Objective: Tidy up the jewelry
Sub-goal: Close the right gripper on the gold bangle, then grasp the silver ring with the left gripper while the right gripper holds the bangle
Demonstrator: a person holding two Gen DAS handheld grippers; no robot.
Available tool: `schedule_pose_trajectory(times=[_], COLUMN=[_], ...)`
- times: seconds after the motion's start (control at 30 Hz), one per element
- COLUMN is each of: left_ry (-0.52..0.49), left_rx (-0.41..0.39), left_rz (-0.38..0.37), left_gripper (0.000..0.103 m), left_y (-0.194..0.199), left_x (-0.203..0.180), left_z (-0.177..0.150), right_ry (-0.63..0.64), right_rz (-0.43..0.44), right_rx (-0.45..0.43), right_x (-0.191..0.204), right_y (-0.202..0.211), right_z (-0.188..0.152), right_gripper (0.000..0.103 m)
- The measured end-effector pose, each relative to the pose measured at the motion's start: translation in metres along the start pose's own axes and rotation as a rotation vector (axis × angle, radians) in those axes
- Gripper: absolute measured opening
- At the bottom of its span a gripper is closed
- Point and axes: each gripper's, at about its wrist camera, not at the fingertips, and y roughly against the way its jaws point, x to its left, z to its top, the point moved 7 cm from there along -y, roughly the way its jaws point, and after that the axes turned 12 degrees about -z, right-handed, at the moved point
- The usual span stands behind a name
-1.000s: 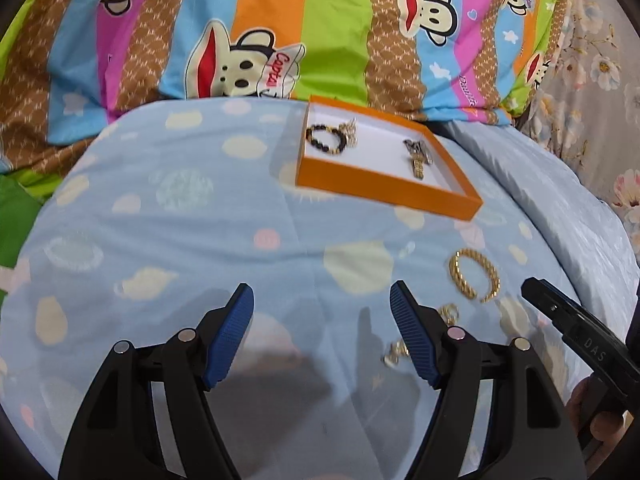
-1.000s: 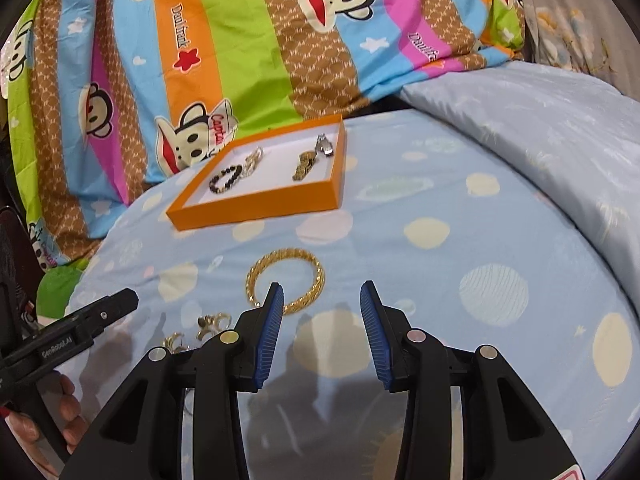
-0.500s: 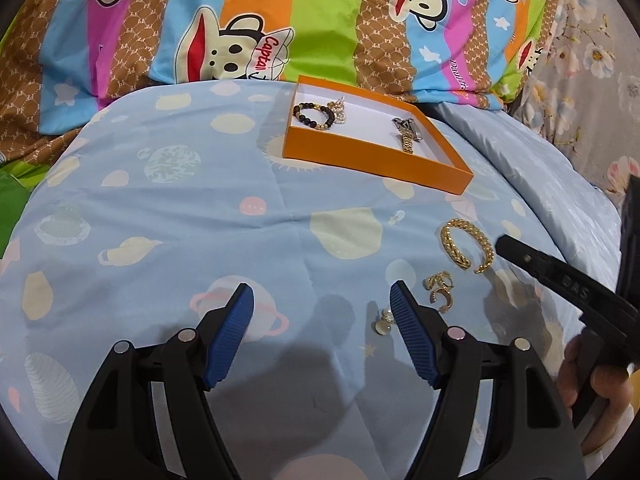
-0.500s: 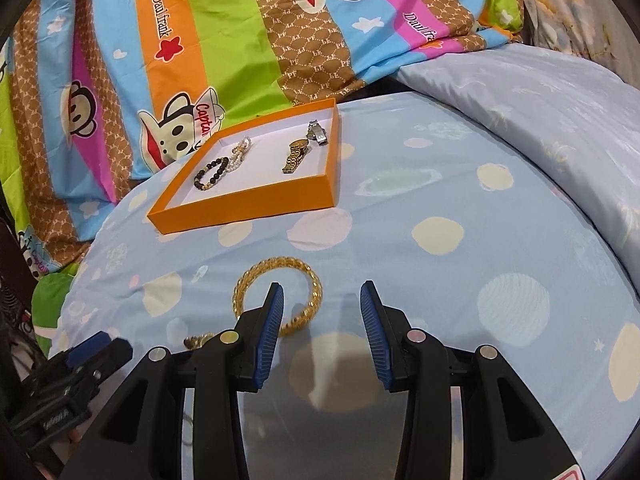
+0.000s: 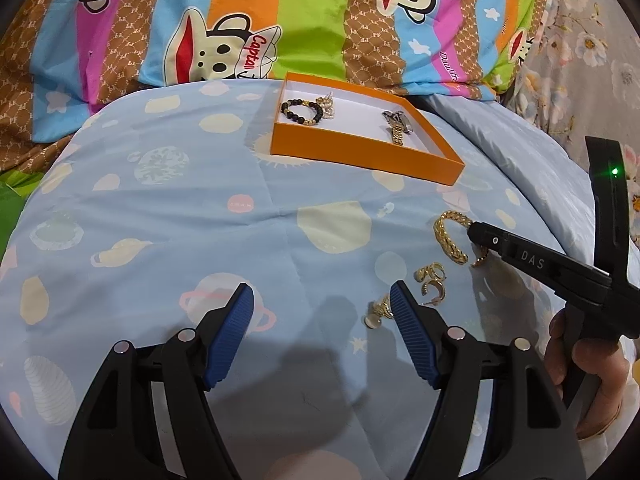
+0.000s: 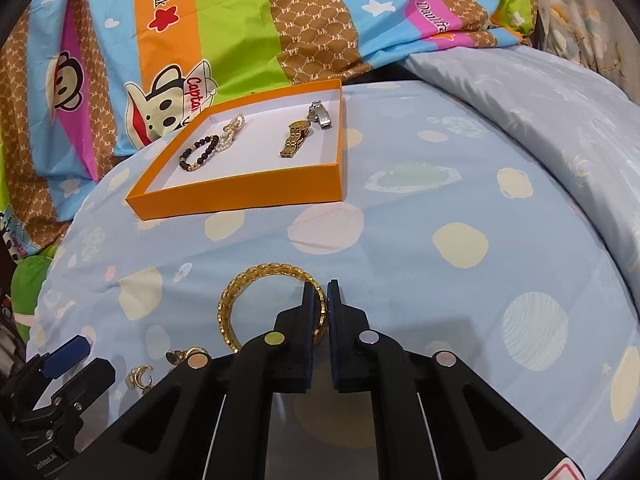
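Observation:
A gold braided bangle (image 6: 240,292) lies on the blue bedsheet, and my right gripper (image 6: 321,290) is shut on its right rim, the band pinched between the pads. In the left wrist view the same bangle (image 5: 448,236) sits under the right gripper's tip (image 5: 474,232). My left gripper (image 5: 320,300) hangs open over bare sheet with nothing between its fingers. Small gold earrings (image 5: 430,278) and another gold piece (image 5: 378,312) lie just beside its right finger. The orange tray (image 5: 360,152) holds a black bead bracelet (image 5: 300,112), a pearl piece (image 5: 326,102) and a gold watch (image 5: 398,128).
A bright striped cartoon-monkey quilt (image 5: 280,20) is heaped behind the tray. A second pale blue fold (image 6: 540,92) rises at the right. A person's hand (image 5: 588,364) grips the right tool's handle. The left gripper (image 6: 80,364) shows at the lower left of the right wrist view.
The right gripper slid forward over the bangle's right edge and its jaws went from open to shut on the band. The left gripper stayed open and about in place.

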Motion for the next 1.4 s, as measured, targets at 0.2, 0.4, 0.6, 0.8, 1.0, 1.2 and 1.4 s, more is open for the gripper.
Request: schedule_pose_trajectory(times=[0.2, 0.4, 0.6, 0.8, 1.0, 1.2, 1.4], left_ry=[-0.041, -0.133, -0.174, -0.181, -0.13, -0.107, -0.092], left_rx=[0.059, 0.098, 0.111, 0.106, 0.091, 0.082, 0.081], left_rz=[-0.082, -0.076, 0.027, 0.084, 0.037, 0.015, 0.012], left_gripper=[0.068, 0.068, 0.062, 0.04, 0.019, 0.019, 0.019], left_y=[-0.003, -0.012, -0.02, -0.016, -0.005, 0.004, 0.01], left_x=[-0.035, -0.068, -0.07, -0.063, -0.048, -0.043, -0.04], left_z=[-0.023, -0.036, -0.036, -0.035, -0.036, -0.04, -0.041], right_ry=[-0.037, -0.078, -0.095, -0.087, -0.084, -0.078, -0.069], right_rz=[-0.035, -0.036, -0.032, -0.024, -0.01, -0.003, 0.014], right_rx=[-0.043, -0.052, -0.053, -0.054, -0.058, -0.06, -0.068], right_x=[-0.021, -0.037, -0.043, -0.042, -0.039, -0.036, -0.03], right_y=[0.016, 0.025, 0.029, 0.033, 0.037, 0.039, 0.044], right_z=[-0.006, -0.013, -0.018, -0.022, -0.025, -0.027, -0.03], right_gripper=[0.006, 0.006, 0.006, 0.006, 0.006, 0.006, 0.006])
